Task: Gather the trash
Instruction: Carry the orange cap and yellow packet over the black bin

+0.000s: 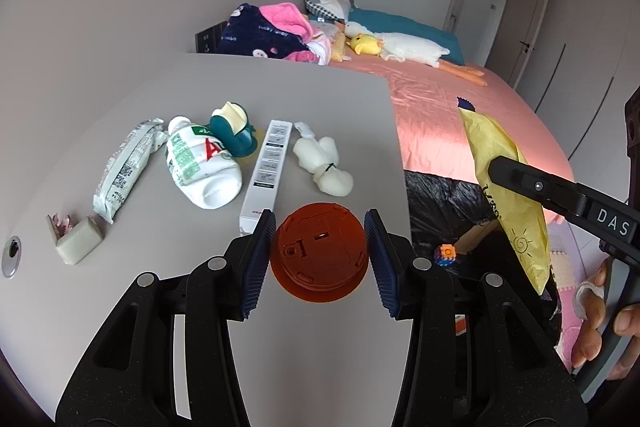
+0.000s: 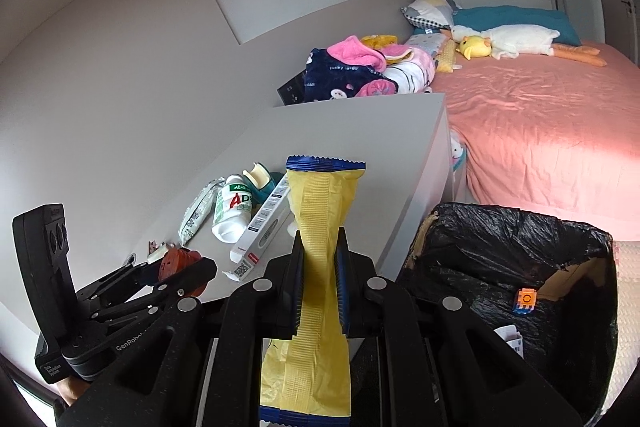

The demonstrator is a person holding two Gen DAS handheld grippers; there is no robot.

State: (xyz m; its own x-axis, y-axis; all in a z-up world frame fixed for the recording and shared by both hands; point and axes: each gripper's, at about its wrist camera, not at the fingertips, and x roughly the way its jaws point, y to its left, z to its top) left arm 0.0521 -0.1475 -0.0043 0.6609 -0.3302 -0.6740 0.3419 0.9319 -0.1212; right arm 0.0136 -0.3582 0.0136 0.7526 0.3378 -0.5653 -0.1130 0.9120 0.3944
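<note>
Right wrist view: right tool pinches a yellow wrapper beside the grey surface's edge, pink bed beyond; left tool clamps an orange lid.

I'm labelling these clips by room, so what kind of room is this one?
Most likely a bedroom: a bed with a pink sheet, pillows and a stuffed goose on it, and a grey bedside table holding wrappers and a bottle.

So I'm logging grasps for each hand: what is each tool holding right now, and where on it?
The right tool pinches the yellow wrapper across its middle. The left tool grips the orange round lid by its opposite sides.
</note>
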